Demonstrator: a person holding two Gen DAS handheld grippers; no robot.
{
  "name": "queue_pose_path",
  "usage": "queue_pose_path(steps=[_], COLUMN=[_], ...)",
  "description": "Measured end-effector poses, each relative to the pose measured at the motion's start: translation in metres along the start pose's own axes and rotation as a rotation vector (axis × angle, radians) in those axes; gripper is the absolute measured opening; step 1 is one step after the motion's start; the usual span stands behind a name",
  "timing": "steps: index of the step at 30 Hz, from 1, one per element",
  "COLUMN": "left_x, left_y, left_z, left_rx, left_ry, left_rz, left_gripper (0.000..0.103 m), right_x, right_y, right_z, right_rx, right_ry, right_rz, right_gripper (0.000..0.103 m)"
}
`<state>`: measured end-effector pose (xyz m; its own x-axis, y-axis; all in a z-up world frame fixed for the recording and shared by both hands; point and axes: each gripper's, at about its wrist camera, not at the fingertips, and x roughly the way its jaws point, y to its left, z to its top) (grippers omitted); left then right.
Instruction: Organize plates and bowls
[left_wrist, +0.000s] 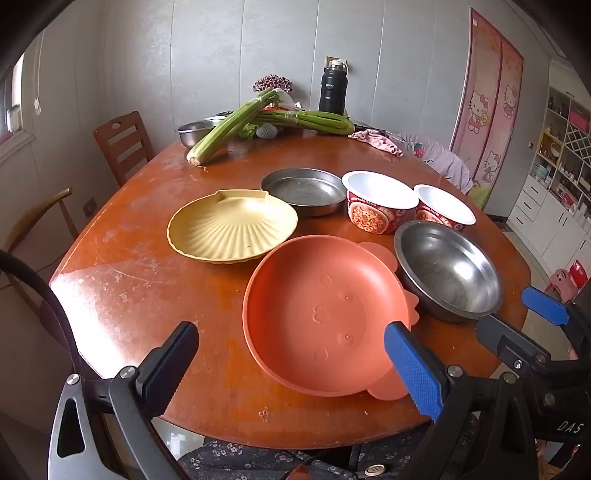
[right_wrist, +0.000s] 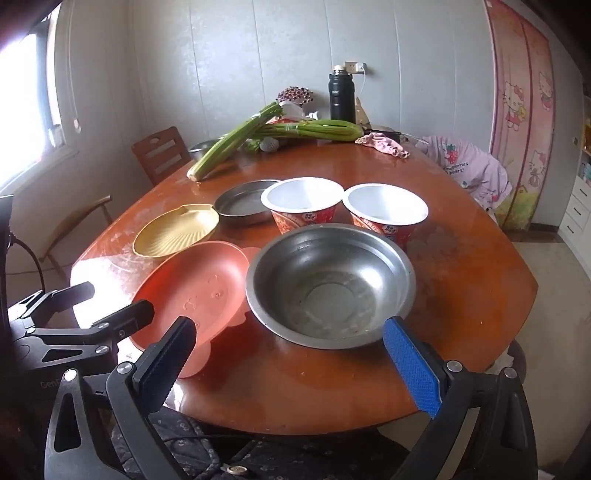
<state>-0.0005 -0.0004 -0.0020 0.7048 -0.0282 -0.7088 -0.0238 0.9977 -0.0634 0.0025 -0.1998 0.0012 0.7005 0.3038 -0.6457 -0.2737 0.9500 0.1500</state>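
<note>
An orange plate (left_wrist: 317, 314) (right_wrist: 192, 291) lies near the table's front edge. Behind it are a yellow shell-shaped plate (left_wrist: 232, 225) (right_wrist: 175, 230) and a flat steel pan (left_wrist: 304, 190) (right_wrist: 243, 203). A steel bowl (left_wrist: 448, 271) (right_wrist: 328, 284) sits to the right of the orange plate. Two red paper bowls stand behind it, one on the left (left_wrist: 378, 201) (right_wrist: 303, 205) and one on the right (left_wrist: 445, 206) (right_wrist: 386, 212). My left gripper (left_wrist: 291, 365) is open and empty, just in front of the orange plate. My right gripper (right_wrist: 290, 360) is open and empty, in front of the steel bowl.
The round wooden table (left_wrist: 140, 280) (right_wrist: 476, 295) carries celery bunches (left_wrist: 236, 123), a steel bowl (left_wrist: 195, 131), a black flask (left_wrist: 332, 88) and a pink cloth (left_wrist: 376, 140) at the back. Wooden chairs (left_wrist: 122, 146) stand at the left. Clothing (right_wrist: 469, 170) hangs at the right.
</note>
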Motion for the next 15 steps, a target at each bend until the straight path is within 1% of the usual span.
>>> queue_pose_path(steps=[15], left_x=[0.0020], left_y=[0.0025], left_z=[-0.0014], left_rx=[-0.001], left_ry=[0.005], left_rz=[-0.002], left_gripper=[0.101], right_x=[0.0033], right_y=[0.0026], right_z=[-0.0044], right_rx=[-0.010], right_ry=[0.014], right_rz=[0.002], right_gripper=[0.101])
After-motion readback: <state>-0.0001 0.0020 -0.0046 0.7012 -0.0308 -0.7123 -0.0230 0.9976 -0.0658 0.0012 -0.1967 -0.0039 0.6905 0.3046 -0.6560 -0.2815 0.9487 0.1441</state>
